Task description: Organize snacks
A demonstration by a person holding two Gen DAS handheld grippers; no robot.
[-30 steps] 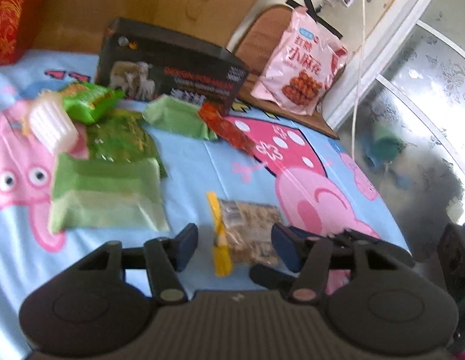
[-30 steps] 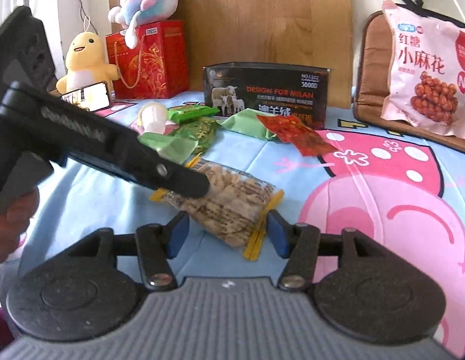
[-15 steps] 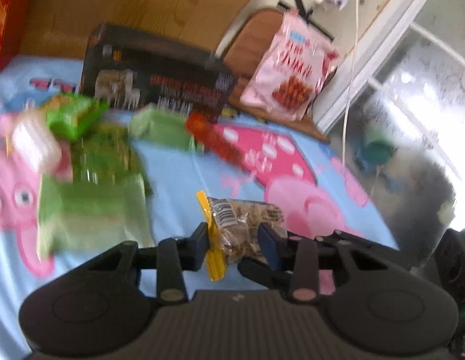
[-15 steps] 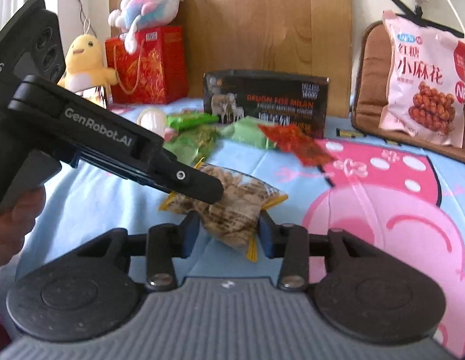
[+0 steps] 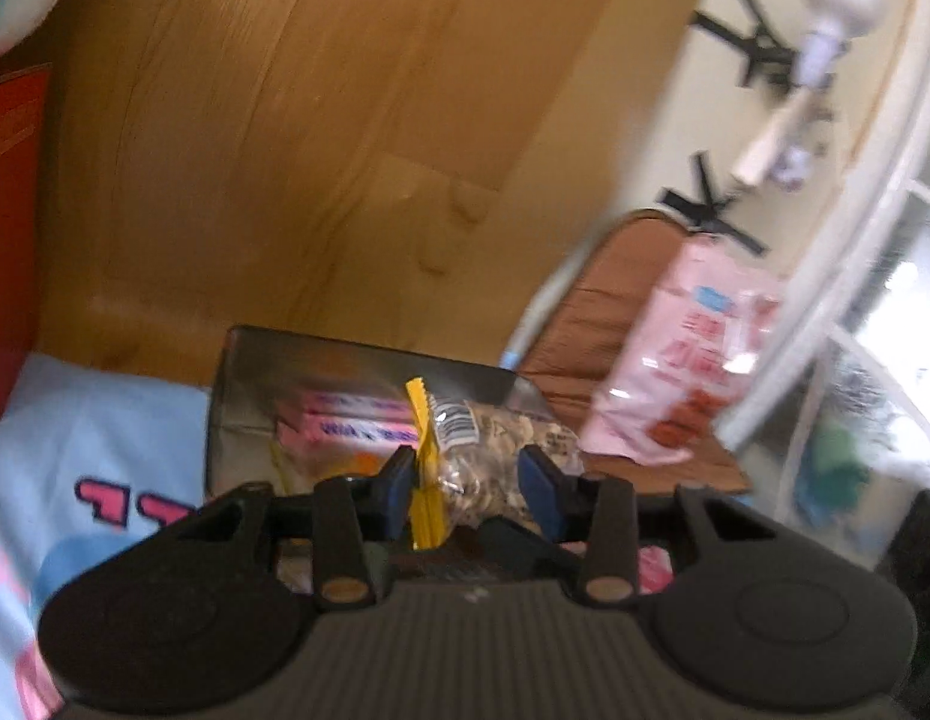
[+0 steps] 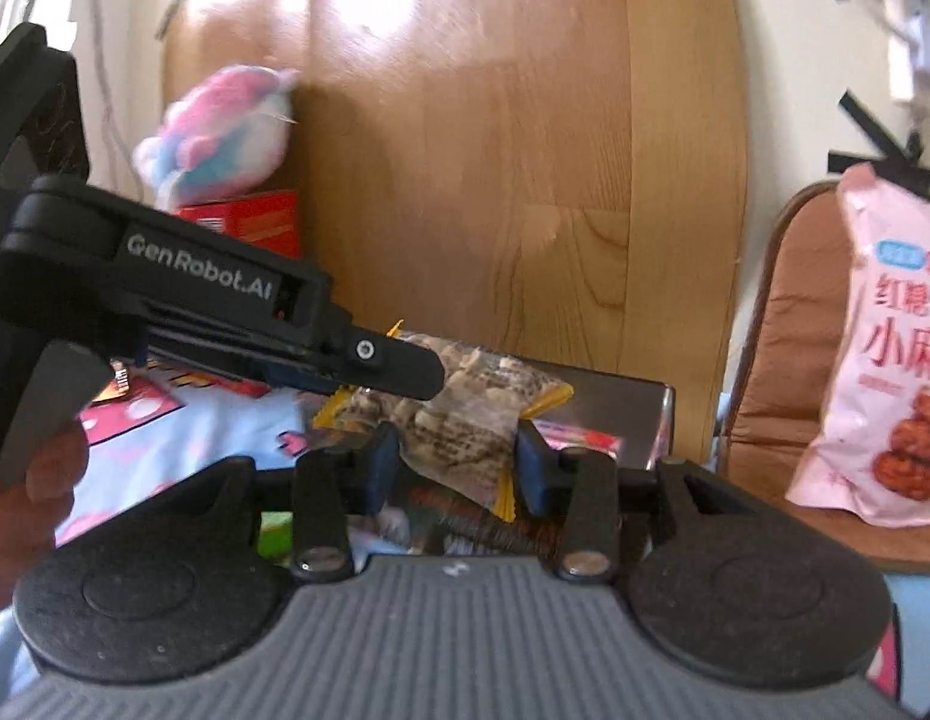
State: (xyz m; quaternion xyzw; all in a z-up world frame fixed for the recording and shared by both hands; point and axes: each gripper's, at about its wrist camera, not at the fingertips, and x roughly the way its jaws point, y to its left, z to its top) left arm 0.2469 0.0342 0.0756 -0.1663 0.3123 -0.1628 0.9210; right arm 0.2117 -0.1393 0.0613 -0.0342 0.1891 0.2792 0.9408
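**Carrying one snack to the box**

Both grippers clamp the same clear snack pack (image 5: 495, 450): the left gripper (image 5: 468, 483) and right gripper (image 6: 456, 465) have narrowed onto it, pads pressing either end. It hangs lifted just over the open black box (image 5: 243, 396). Next, I judge: lower it in, then open both together.

Both wrist views look forward, slightly downward, close over their fingers — sharing the dark box (image 5: 369, 360) and wooden headboard (image 6: 525, 150).

snack packet (image 5: 495, 450) | clear, yellow-edged | lifted over open black box (image 5: 243, 396)
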